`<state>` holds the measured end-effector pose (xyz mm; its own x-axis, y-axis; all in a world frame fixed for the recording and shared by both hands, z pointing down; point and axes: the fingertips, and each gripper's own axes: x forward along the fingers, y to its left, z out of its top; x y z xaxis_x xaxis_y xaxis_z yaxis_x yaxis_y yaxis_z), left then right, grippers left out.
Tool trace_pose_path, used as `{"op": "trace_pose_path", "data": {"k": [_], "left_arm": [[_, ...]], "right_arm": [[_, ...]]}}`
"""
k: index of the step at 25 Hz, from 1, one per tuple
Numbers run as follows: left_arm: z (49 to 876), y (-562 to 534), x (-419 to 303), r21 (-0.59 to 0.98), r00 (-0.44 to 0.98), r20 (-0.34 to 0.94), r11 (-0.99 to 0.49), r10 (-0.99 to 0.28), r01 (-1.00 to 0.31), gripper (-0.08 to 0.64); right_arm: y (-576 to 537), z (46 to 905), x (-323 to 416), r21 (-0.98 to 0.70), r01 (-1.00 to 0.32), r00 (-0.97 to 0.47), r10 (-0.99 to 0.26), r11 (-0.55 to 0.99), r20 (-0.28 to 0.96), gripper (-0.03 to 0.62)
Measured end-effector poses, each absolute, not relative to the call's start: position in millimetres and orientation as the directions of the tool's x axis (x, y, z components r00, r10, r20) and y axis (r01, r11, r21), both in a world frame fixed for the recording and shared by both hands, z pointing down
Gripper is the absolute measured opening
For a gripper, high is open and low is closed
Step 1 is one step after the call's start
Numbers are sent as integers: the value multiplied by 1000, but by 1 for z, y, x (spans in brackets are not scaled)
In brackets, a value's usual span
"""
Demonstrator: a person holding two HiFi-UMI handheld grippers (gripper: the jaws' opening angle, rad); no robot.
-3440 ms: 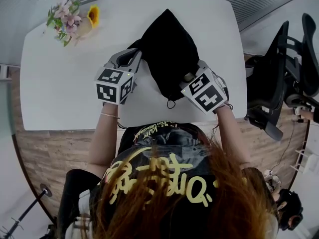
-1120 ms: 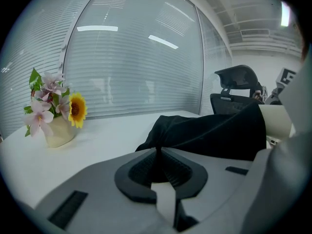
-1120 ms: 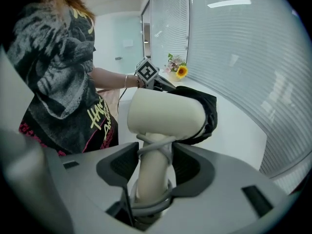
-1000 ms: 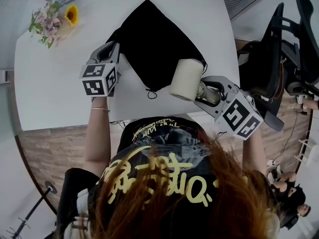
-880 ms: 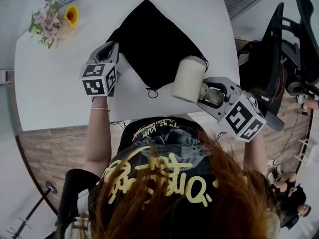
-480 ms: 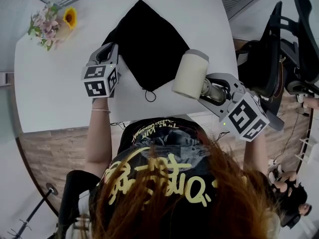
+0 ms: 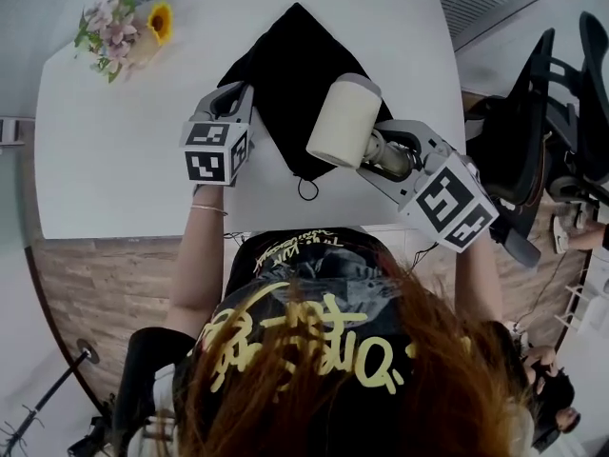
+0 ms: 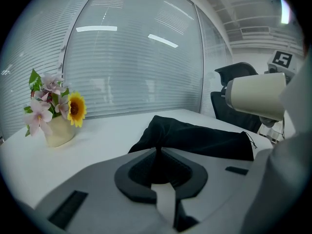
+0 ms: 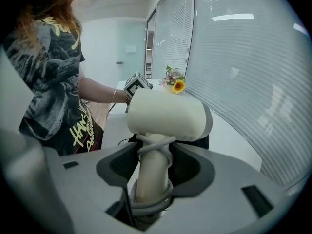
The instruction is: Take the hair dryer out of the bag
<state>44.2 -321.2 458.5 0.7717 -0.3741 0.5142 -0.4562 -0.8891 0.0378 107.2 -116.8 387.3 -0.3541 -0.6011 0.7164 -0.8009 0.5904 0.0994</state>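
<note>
We see the hair dryer [image 7: 344, 122] as smooth cream plastic with a soft matt sheen, and a grey rubbery cord [image 9: 152, 139] is wound on its handle. The bag [image 7: 295, 65] is black cloth, matt and limp, lying in soft folds. The table [image 7: 124, 169] is smooth, white and faintly glossy. The floor [image 7: 86, 293] looks like wood planks.

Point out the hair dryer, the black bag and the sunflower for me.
hair dryer [image 7: 341, 124], head view, middle of its cream barrel.
black bag [image 7: 290, 74], head view, middle of the flat cloth.
sunflower [image 7: 160, 22], head view, centre of the bloom.
</note>
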Motion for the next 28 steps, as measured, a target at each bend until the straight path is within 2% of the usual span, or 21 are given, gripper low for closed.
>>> {"op": "trace_pose_path", "data": {"k": [14, 28], "left_arm": [[468, -309, 44, 64, 793, 529, -918, -302, -391, 25], [469, -300, 46, 4, 806, 518, -941, -287, -337, 25]], "right_arm": [[-189, 404, 90, 62, -862, -317, -630, 504, 709, 213], [-241, 439, 87, 4, -910, -286, -637, 414, 716, 215]]}}
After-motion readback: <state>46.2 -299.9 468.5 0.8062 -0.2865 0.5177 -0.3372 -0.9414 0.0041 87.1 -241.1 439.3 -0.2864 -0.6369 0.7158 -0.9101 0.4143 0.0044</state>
